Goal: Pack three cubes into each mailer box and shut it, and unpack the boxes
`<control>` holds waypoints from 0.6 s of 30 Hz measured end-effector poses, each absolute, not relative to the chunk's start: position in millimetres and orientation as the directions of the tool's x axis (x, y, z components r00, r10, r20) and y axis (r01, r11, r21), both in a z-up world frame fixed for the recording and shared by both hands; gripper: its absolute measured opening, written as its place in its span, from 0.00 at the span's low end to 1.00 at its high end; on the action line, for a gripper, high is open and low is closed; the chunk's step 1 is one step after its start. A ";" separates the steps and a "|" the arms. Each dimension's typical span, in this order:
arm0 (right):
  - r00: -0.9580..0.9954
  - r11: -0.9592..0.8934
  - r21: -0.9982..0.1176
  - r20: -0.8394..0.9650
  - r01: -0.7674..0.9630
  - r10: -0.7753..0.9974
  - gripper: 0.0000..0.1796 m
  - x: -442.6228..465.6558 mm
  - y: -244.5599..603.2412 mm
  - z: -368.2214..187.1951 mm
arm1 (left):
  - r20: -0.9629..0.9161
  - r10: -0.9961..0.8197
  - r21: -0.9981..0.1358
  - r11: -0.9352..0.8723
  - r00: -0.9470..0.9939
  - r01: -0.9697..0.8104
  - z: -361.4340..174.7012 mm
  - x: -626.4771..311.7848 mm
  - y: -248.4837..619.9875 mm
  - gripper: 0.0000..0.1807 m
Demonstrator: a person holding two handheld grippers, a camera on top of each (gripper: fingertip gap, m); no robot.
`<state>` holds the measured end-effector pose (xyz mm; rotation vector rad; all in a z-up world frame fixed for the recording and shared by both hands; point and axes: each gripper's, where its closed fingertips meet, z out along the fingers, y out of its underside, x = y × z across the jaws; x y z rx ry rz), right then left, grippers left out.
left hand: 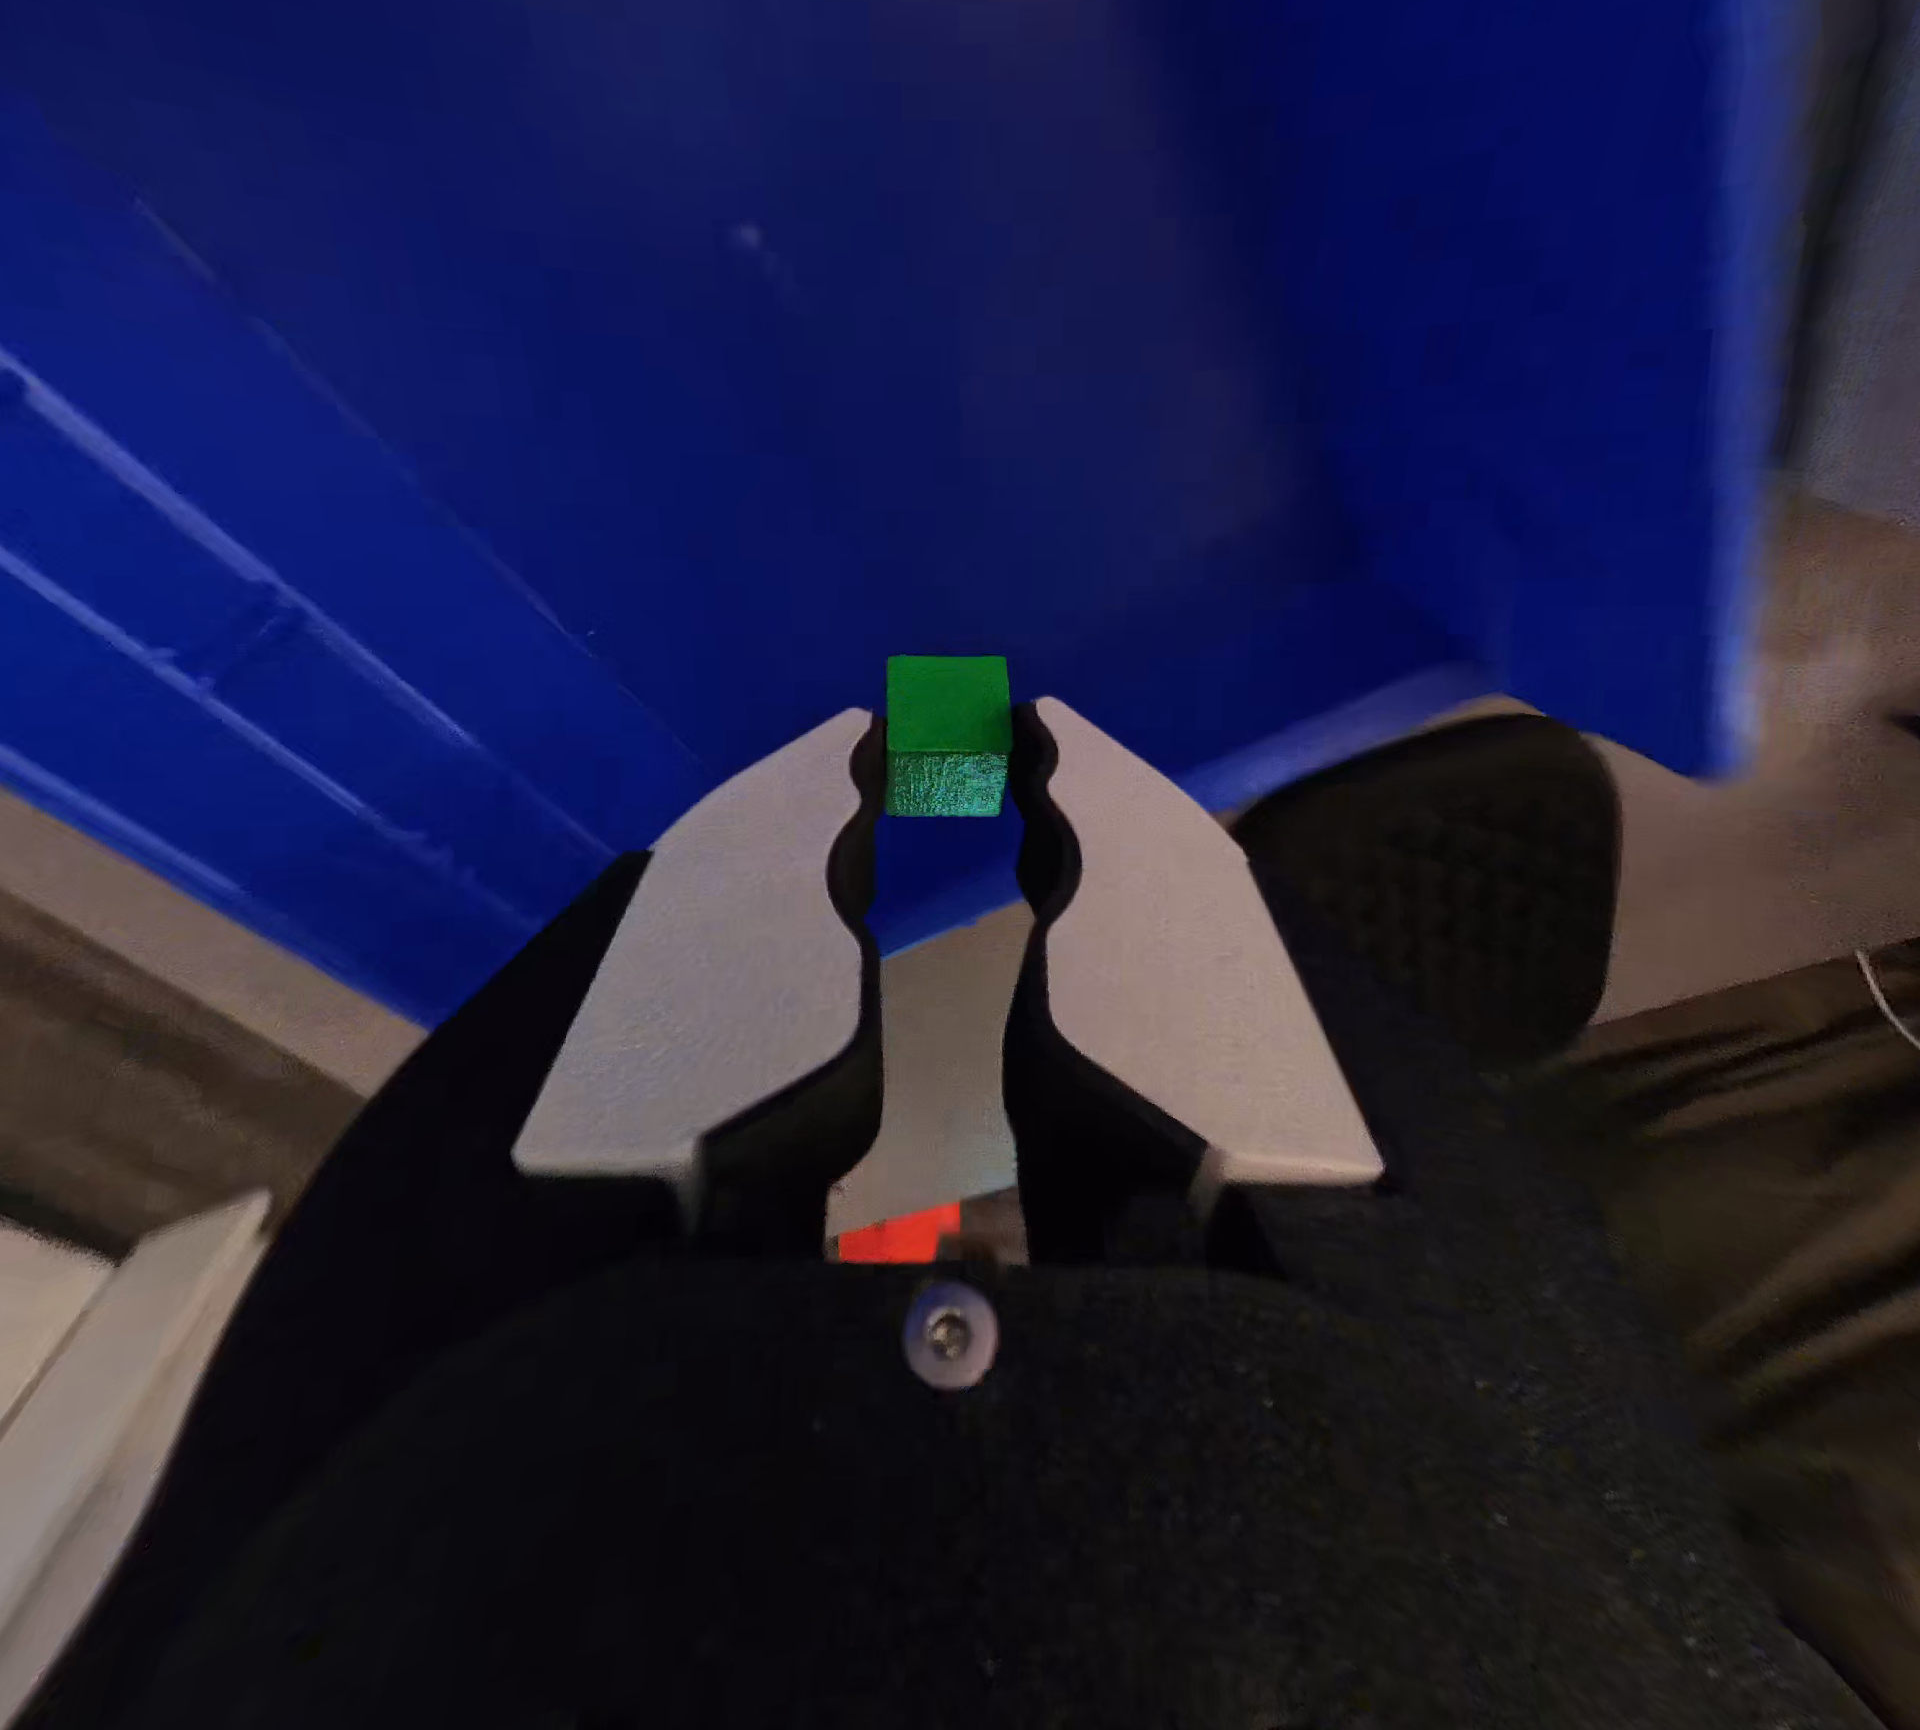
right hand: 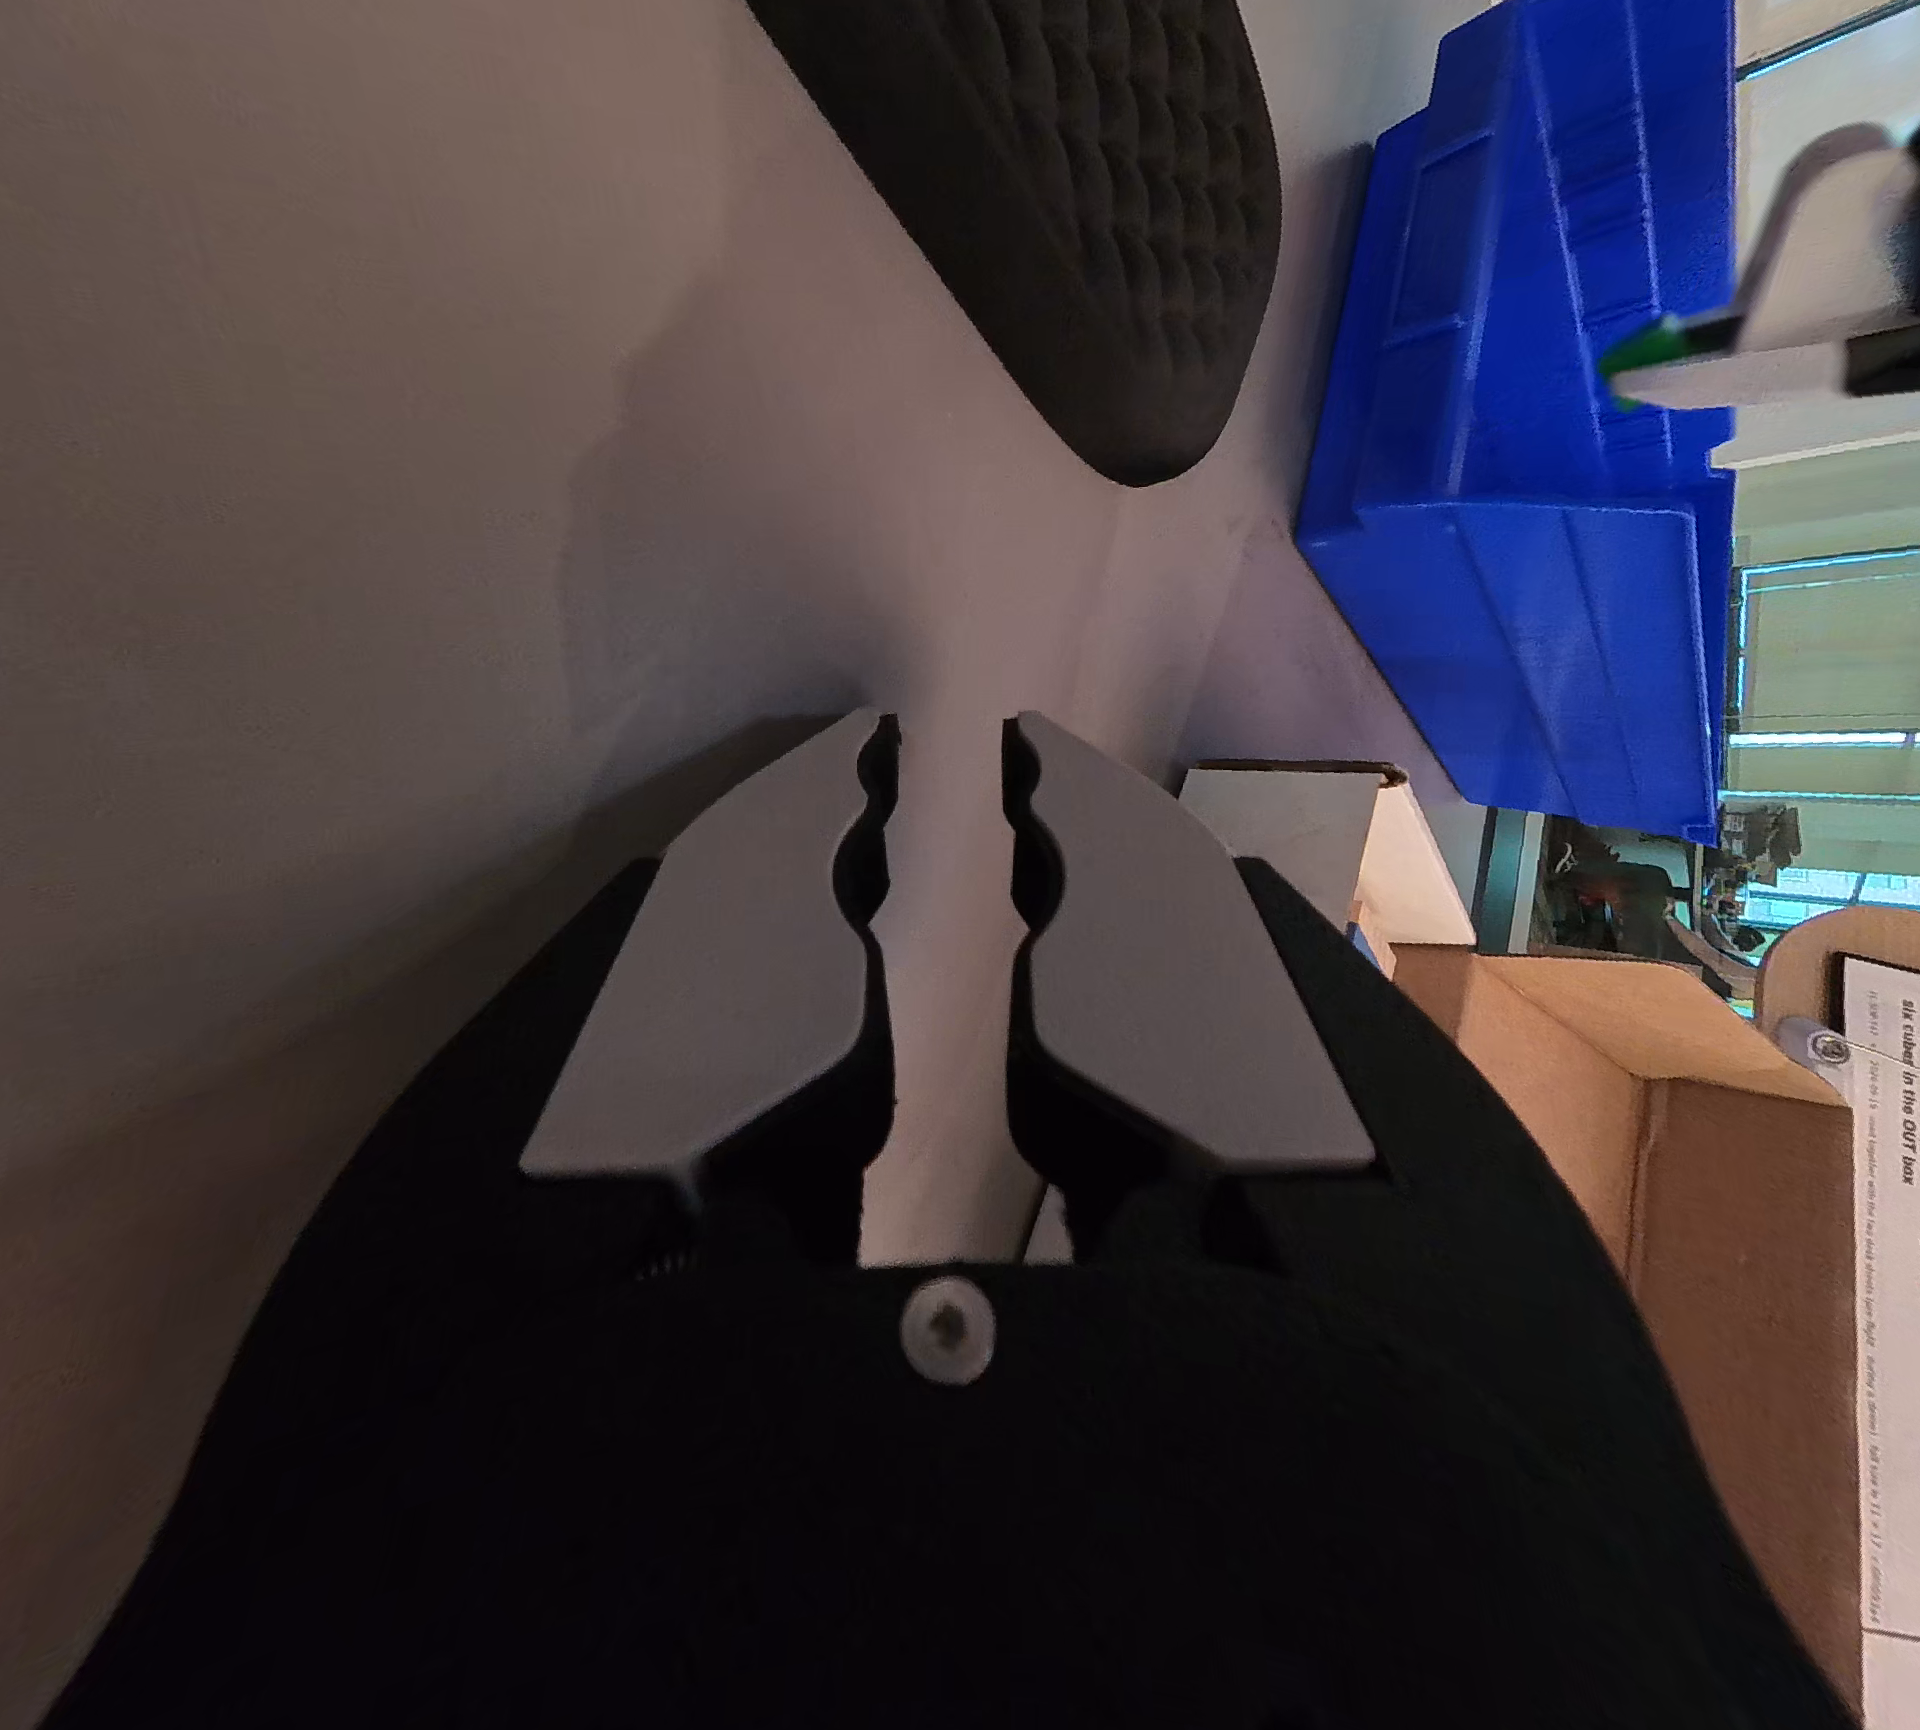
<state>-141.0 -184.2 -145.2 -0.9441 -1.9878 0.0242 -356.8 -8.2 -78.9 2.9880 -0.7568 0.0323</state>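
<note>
Green cube [left hand: 947, 735] pinched at the tips of the left gripper [left hand: 947, 750], raised in front of the blue bin [left hand: 935, 226]. Right gripper [right hand: 948, 750] narrowly parted, holding nothing, over the pale tabletop [right hand: 312, 433] near a black pad [right hand: 987, 122].

small green cube [left hand: 947, 735] sits level, pinched between jaws before a blue bin [left hand: 935, 226].

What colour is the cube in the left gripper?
Green cube; clearest in the left wrist view.
</note>
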 end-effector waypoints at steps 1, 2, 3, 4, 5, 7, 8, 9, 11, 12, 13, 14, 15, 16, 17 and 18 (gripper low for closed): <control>-0.299 0.709 -0.358 0.724 0.607 0.622 0.11 -141.1 -184.1 -145.2 | 0.059 -0.494 -0.011 -0.869 0.868 -0.494 -67.5 -344.6 -12.3 0.13; -0.301 0.711 -0.354 0.726 0.607 0.618 0.11 -141.2 -184.1 -145.1 | 0.073 -0.513 -0.073 -0.858 0.855 -0.508 -56.0 -331.6 -17.0 0.13; -0.302 0.713 -0.351 0.728 0.607 0.616 0.11 -141.3 -184.3 -145.2 | 0.074 -0.539 -0.132 -0.839 0.839 -0.528 -44.9 -317.5 -21.4 0.13; -0.304 0.715 -0.349 0.729 0.606 0.613 0.11 -141.2 -184.4 -145.3 | 0.066 -0.578 -0.192 -0.807 0.813 -0.558 -34.9 -300.8 -25.9 0.13; -0.306 0.717 -0.347 0.730 0.604 0.611 0.11 -141.3 -184.7 -145.5 | 0.051 -0.623 -0.251 -0.765 0.781 -0.593 -26.5 -281.8 -30.2 0.13; -0.307 0.719 -0.346 0.731 0.602 0.609 0.10 -141.7 -185.1 -146.1 | 0.007 -0.724 -0.359 -0.646 0.690 -0.674 -15.7 -237.3 -37.8 0.13; -0.308 0.721 -0.343 0.733 0.602 0.607 0.10 -141.9 -185.3 -146.4 | -0.025 -0.780 -0.398 -0.566 0.625 -0.722 -14.4 -213.4 -42.0 0.13; -0.309 0.722 -0.338 0.736 0.603 0.602 0.09 -142.0 -185.3 -146.4 | -0.077 -0.820 -0.425 -0.487 0.567 -0.763 -16.0 -192.0 -43.8 0.13; -0.311 0.726 -0.325 0.744 0.606 0.592 0.09 -142.0 -185.5 -146.4 | -0.174 -0.871 -0.439 -0.349 0.459 -0.828 -26.3 -152.2 -44.6 0.13; -0.313 0.728 -0.318 0.747 0.607 0.587 0.09 -141.9 -185.5 -146.4 | -0.182 -0.903 -0.435 -0.282 0.390 -0.855 -34.8 -131.0 -48.5 0.13; -0.315 0.730 -0.315 0.747 0.607 0.585 0.09 -141.5 -185.4 -146.4 | -0.179 -0.926 -0.427 -0.232 0.333 -0.874 -44.2 -112.2 -51.7 0.13; -0.315 0.729 -0.315 0.746 0.608 0.586 0.09 -141.0 -185.1 -146.5 | -0.169 -0.943 -0.401 -0.201 0.288 -0.894 -54.9 -97.6 -53.7 0.13; -0.314 0.727 -0.321 0.743 0.607 0.590 0.09 -140.7 -185.0 -146.5 | -0.155 -0.961 -0.369 -0.160 0.230 -0.915 -65.9 -85.0 -56.8 0.13; -0.313 0.724 -0.328 0.739 0.607 0.597 0.09 -140.3 -184.9 -146.6 | -0.155 -0.972 -0.342 -0.117 0.178 -0.933 -75.9 -74.8 -57.2 0.13; -0.312 0.721 -0.334 0.735 0.607 0.602 0.09 -139.8 -184.6 -146.6 | -0.166 -0.976 -0.309 -0.087 0.144 -0.947 -85.1 -68.1 -54.9 0.13; -0.313 0.721 -0.336 0.732 0.606 0.605 0.09 -139.3 -184.5 -146.6 | -0.164 -0.981 -0.271 -0.060 0.107 -0.961 -94.2 -63.3 -54.3 0.13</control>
